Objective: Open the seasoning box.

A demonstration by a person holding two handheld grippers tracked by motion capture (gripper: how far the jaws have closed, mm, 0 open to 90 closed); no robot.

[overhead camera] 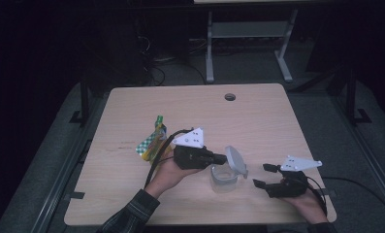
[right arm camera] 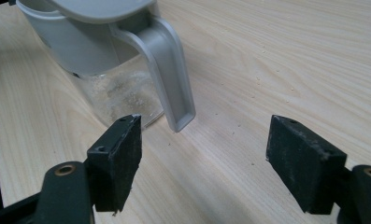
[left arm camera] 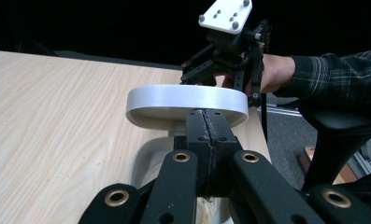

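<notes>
Left gripper (overhead camera: 222, 158) clamped on raised lid (overhead camera: 235, 160) of light, rigid, slippery plastic jug (overhead camera: 223, 178) near desk's (overhead camera: 132, 102) front edge; right gripper (overhead camera: 262, 175) spread empty; best grasped by handle (right arm camera: 171, 74).

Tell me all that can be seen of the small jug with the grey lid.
The jug stands upright on the wooden table, between the two tongs. Its lower body looks like clear plastic with pale crumbs or grains inside; the upper collar and the curved handle are light grey. The round grey lid is tilted up, and the left tongs are shut on its edge. The right tongs stand open near the handle, not touching it.
</notes>
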